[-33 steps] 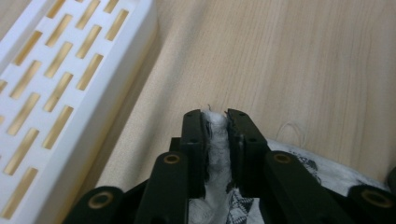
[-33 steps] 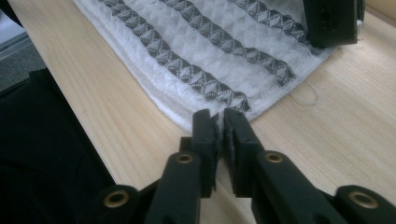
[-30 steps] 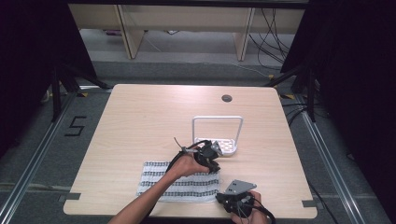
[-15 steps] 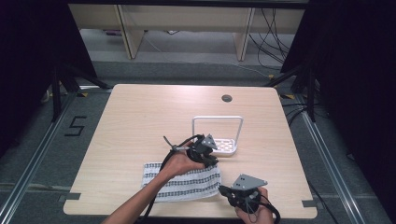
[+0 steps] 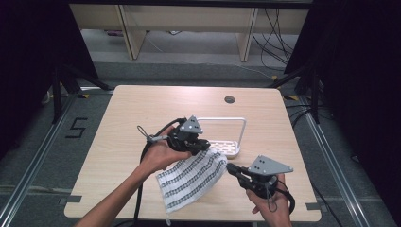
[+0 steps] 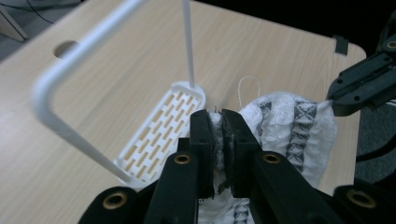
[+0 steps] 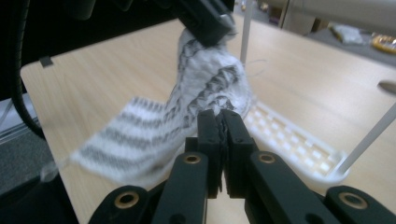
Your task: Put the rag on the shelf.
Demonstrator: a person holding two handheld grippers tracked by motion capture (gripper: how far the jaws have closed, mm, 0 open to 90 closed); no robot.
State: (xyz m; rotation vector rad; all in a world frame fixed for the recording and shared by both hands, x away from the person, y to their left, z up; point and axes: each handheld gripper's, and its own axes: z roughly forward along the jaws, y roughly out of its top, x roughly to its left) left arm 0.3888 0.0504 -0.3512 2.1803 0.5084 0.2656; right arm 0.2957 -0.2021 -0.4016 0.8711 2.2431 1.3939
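A black-and-white striped cloth (image 5: 189, 177) hangs between both grippers, and its lower left part trails on the wooden table (image 5: 123, 118). My left gripper (image 5: 206, 145) is shut on the cloth's upper corner (image 6: 289, 126), right beside the white rack (image 5: 244, 127). The rack's slotted base (image 6: 163, 126) lies just left of my left gripper (image 6: 218, 116) in its own view. To the right, my right gripper (image 5: 230, 167) is shut on the neighbouring corner. In the right gripper view the cloth (image 7: 196, 79) rises from my right gripper (image 7: 220, 116) toward the left gripper (image 7: 205, 18).
A round cable hole (image 5: 230, 100) sits in the tabletop behind the rack. Beyond the far edge stand pale shelf legs (image 5: 130, 33) and loose cables. Black frame struts flank the table, and a "5" (image 5: 75, 127) is marked on the floor at the left.
The cloth lay flat a second ago. My left gripper has lifted its far edge and carried it right toward the rack. My right gripper has moved up and right with the cloth's corner.
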